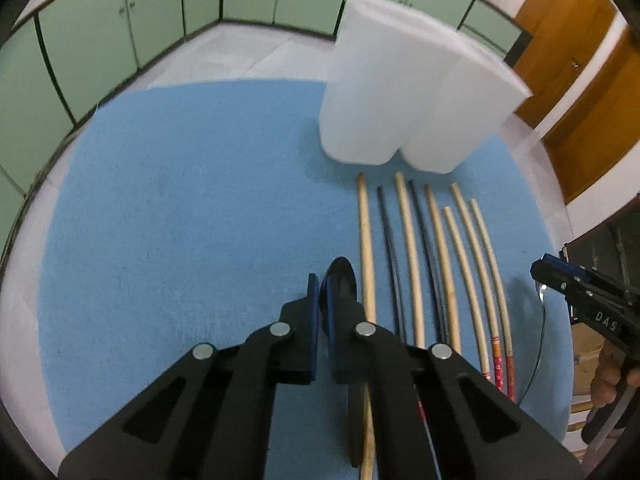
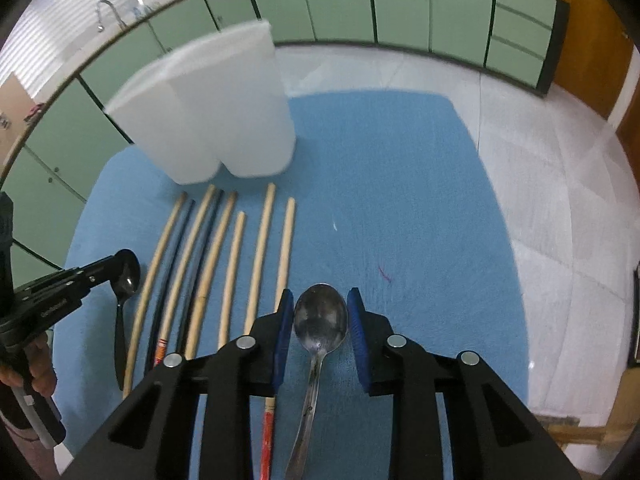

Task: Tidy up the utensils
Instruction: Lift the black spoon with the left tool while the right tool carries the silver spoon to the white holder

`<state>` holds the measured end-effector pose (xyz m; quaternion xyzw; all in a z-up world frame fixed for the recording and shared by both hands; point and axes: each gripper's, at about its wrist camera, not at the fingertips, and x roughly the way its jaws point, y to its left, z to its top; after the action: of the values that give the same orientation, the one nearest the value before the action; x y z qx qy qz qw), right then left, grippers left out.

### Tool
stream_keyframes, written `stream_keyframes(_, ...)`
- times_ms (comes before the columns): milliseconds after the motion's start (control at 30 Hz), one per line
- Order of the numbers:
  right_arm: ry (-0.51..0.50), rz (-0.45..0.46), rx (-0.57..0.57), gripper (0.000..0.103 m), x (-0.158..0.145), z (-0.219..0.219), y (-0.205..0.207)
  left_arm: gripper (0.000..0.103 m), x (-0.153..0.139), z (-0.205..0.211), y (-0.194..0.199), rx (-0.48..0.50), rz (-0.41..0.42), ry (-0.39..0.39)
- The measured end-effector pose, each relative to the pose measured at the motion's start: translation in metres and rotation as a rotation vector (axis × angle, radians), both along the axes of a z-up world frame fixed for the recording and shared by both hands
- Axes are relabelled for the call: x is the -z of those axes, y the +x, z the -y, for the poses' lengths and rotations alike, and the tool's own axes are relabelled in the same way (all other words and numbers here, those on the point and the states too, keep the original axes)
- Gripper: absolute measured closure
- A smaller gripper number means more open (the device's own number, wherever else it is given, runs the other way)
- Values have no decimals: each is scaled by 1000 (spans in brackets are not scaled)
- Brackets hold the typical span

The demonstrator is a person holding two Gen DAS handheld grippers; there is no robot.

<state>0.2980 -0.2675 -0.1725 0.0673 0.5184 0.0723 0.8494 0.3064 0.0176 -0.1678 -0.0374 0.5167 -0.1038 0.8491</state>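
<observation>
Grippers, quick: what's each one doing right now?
Left gripper: shut on the black plastic spoon.
Right gripper: open, straddling the silver metal spoon, not gripping it.

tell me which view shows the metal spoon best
The right wrist view: the metal spoon lies centred between the right gripper's blue pads, bowl and handle in plain sight. The left wrist view shows only a glint of it under that gripper at the right edge.

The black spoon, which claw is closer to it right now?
Left. The left claw is at the black spoon, by its bowl; the right claw straddles the metal spoon, beyond the chopsticks.
</observation>
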Motion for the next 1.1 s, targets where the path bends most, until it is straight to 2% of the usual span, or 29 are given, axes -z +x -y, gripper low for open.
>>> stream_keyframes(167,-4,78,0,76,-16,-1,-13,102,-13,2,-13,1,97,2)
stream_keyframes(467,13,196,12,76,-45,1,-24,102,-39,-16,-14,-23,265,17)
stream_keyframes(767,0,327,17,76,-88,-1,-22,102,-87,-22,-21,-87,456,27)
stream_keyframes(967,4,416,19,76,-121,-7,0,102,-134,-7,-8,-101,620,38)
stream_keyframes(1100,11,483,8,76,-147,-15,20,102,-157,5,6,-102,694,19)
